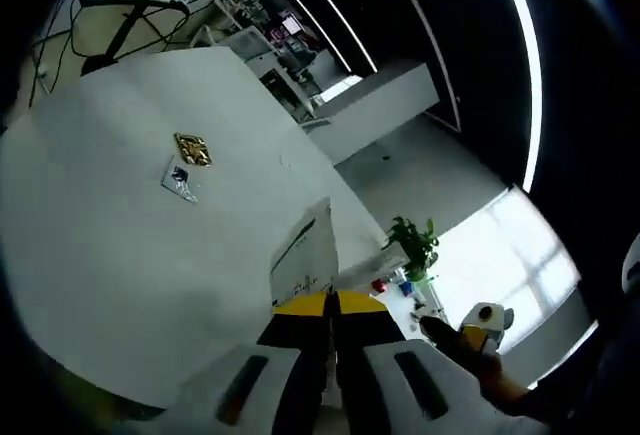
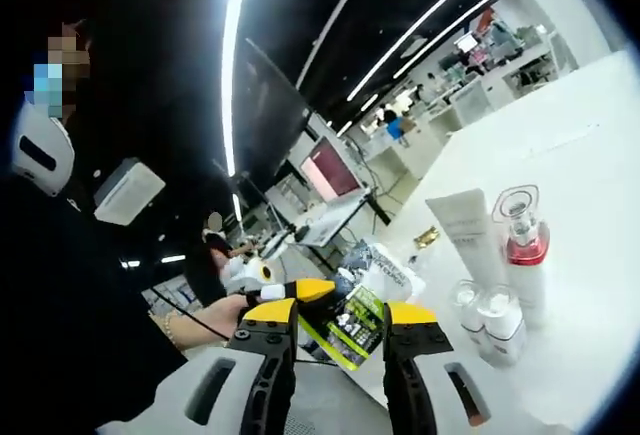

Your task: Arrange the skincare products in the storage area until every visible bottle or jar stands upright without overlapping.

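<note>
Right claw (image 2: 338, 327): jaws spread, a green-and-black sachet (image 2: 350, 327) lying between them, contact uncertain. Left claw (image 1: 330, 307): jaws pressed together, empty, above the white bench (image 1: 120, 255). Right gripper view: white tube (image 2: 466, 230), red-banded pump bottle (image 2: 523, 245) and two small clear-capped jars (image 2: 490, 317) stand upright, clustered on the bench.

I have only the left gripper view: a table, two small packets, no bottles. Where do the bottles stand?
Observer: In the right gripper view, a red-collared bottle stands upright on the table, beside a white tube.
Operator: Any smaller ones?
Observer: Two small bottles with clear caps stand in front of them, close together.
Operator: Open or shut there?
Observer: The right gripper is open, with a green packet between its jaws.
</note>
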The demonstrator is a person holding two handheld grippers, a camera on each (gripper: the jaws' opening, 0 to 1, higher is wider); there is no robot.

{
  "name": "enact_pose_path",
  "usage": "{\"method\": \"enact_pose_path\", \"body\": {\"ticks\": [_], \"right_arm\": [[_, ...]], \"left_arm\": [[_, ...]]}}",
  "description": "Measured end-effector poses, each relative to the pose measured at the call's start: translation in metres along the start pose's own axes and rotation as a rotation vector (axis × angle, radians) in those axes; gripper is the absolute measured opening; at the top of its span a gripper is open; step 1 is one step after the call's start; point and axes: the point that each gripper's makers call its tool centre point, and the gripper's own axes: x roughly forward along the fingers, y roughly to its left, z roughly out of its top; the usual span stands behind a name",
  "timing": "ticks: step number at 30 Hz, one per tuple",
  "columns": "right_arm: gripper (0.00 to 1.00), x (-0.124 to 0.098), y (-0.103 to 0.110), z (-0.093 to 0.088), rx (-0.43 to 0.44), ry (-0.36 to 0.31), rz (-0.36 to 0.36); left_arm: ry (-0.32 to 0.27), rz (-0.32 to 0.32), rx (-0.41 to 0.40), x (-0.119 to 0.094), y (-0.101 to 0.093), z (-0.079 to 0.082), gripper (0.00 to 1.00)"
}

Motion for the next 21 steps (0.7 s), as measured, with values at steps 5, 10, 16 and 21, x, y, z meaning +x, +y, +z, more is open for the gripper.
{"method": "enact_pose_path", "body": {"ticks": [5, 10, 16, 21], "right_arm": [[0.45, -0.013, -0.013, -0.004, -0.013, 0.007, -0.056], [0.59, -0.025, -0.031, -0.008, -0.038, 0.024, -0.122], [0.68, -0.037, -0.041, -0.010, -0.054, 0.031, -0.163], [0.72, -0.043, -0.048, -0.012, -0.053, 0.027, -0.188]], "left_arm": [[-0.004, 0.002, -0.039, 0.010, 0.001, 0.001, 0.01], [0.018, 0.010, -0.029, 0.030, -0.003, -0.005, 0.01], [0.052, 0.015, -0.016, 0.054, -0.009, -0.013, 0.01], [0.067, 0.021, -0.014, 0.071, -0.007, -0.018, 0.01]]}}
